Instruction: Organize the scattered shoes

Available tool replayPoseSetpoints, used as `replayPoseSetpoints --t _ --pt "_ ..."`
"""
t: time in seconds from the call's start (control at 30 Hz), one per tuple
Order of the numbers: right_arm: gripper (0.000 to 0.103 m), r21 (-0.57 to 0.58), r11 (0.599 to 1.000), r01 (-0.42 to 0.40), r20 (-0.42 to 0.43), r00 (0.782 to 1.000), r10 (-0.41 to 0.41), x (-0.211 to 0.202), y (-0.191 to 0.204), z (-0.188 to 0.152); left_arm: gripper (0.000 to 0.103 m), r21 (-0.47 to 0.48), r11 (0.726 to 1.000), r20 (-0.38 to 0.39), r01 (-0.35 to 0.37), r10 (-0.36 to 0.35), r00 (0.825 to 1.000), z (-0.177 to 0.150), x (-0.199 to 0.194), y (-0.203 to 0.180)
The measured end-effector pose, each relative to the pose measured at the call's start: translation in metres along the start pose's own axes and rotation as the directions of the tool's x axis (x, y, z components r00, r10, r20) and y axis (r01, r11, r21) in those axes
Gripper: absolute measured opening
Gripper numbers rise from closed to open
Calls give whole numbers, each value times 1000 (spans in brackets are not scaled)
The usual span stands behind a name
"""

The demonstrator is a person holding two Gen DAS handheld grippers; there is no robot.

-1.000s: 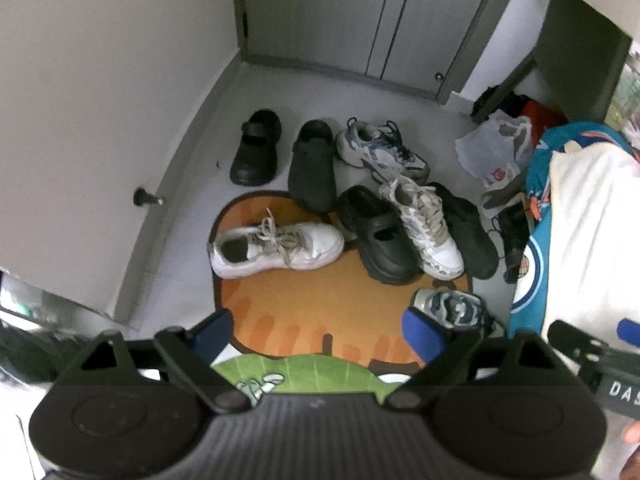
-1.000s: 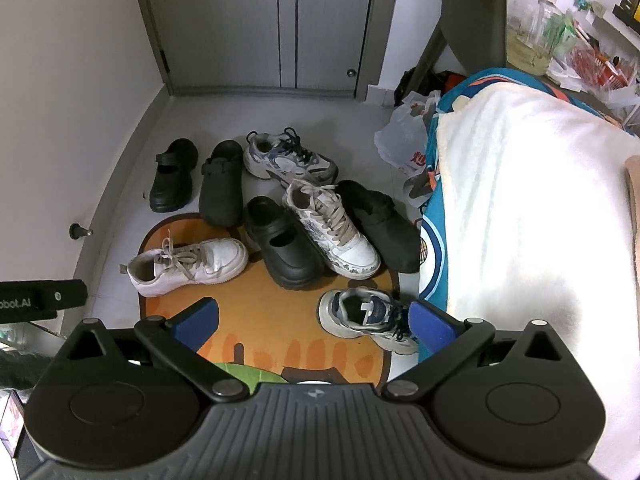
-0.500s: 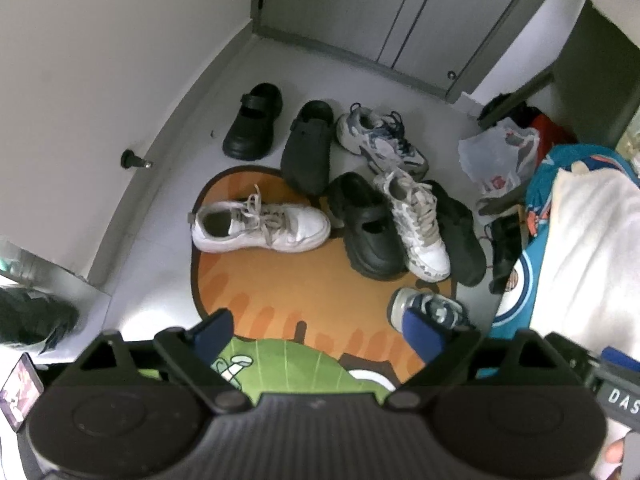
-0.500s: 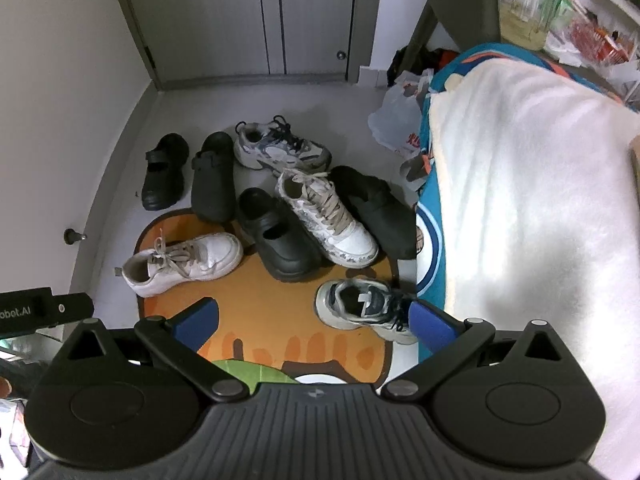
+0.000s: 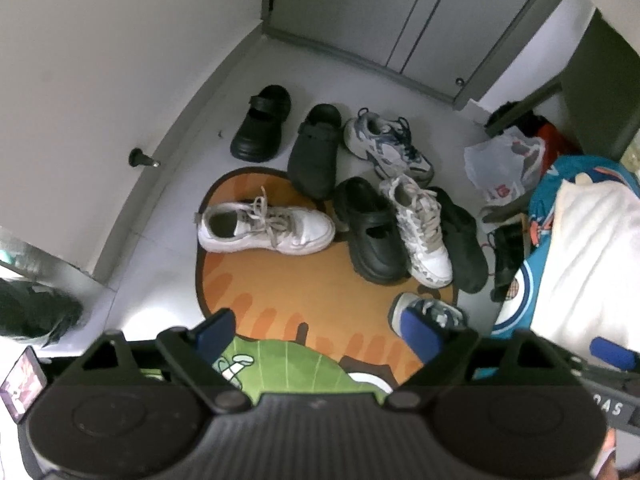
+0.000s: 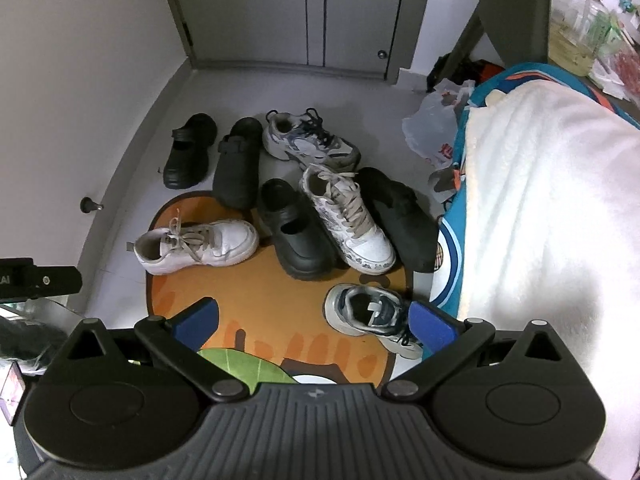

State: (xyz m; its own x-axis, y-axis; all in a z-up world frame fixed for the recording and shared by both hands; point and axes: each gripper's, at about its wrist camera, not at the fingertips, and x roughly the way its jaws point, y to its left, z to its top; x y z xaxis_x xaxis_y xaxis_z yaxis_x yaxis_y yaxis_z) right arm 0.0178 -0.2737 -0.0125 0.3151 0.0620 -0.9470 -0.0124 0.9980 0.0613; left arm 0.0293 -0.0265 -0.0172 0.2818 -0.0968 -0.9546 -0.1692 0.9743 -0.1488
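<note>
Left gripper (image 5: 318,334): fingers spread, nothing between them, having just closed slightly. White sneaker (image 5: 266,226) lies on the orange mat (image 5: 280,280) beyond its left finger. Right gripper (image 6: 314,322): fingers spread, empty; grey-blue sneaker (image 6: 370,312) just beside the right finger (image 6: 432,326).
</note>
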Motion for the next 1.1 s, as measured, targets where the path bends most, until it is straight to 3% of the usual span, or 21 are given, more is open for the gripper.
replayPoseSetpoints --t 0.4,0.6,0.67,0.83,1.1 --pt "103 -24 999 -44 24 999 44 14 -3 5 89 -26 1000 19 -13 13 1000 -3 9 3" --pt "103 5 1000 15 9 1000 -15 34 -2 -11 88 -46 998 2 40 -40 999 -17 46 17" --pt "103 13 999 43 7 999 -43 39 0 -17 83 -36 997 -18 64 -65 998 -18 54 19" --pt "103 -21 996 90 48 995 -89 49 16 -26 83 -34 995 -12 91 -92 996 -24 54 31" --pt "103 35 990 139 50 989 -141 43 34 -33 72 -56 991 -19 122 -124 992 -29 43 65"
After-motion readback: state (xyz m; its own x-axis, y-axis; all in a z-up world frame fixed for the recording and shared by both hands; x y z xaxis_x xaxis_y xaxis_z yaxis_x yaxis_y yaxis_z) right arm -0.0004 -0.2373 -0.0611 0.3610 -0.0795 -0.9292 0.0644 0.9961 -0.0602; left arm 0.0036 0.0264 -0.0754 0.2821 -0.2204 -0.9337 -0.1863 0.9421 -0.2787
